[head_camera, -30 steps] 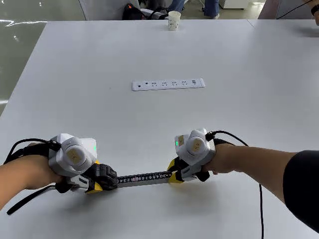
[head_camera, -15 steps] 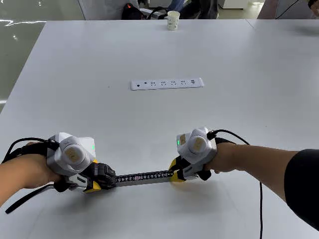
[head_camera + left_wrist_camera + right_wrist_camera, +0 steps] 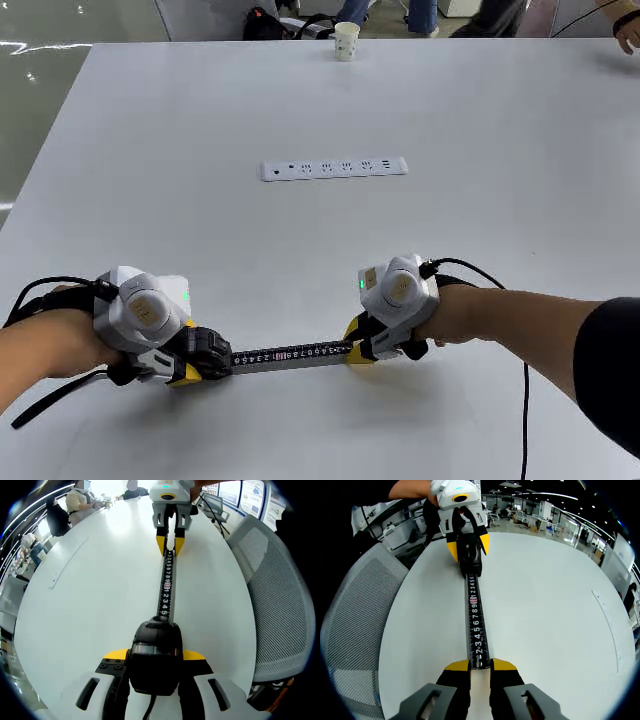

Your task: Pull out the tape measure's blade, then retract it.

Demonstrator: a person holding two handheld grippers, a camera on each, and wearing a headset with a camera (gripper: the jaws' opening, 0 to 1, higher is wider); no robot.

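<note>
A black tape measure case (image 3: pixel 210 352) sits low over the white table, held in my left gripper (image 3: pixel 196 362), whose yellow-tipped jaws are shut on it (image 3: pixel 155 655). Its black blade (image 3: pixel 290 354) with white numbers runs right to my right gripper (image 3: pixel 356 351), which is shut on the blade's end. In the right gripper view the blade (image 3: pixel 474 630) stretches from my right gripper (image 3: pixel 480 666) to the case (image 3: pixel 470 552). In the left gripper view the blade (image 3: pixel 166 587) reaches the right gripper (image 3: pixel 170 545).
A white power strip (image 3: pixel 334 168) lies mid-table and a paper cup (image 3: pixel 347 41) stands at the far edge. Cables (image 3: pixel 520 390) trail from both grippers. A grey mesh chair (image 3: pixel 280 595) stands beside the table's near edge. People sit at the far side.
The right gripper has moved slightly to the right, drawing a little more blade out of the case. The left gripper and case have stayed about where they were.
</note>
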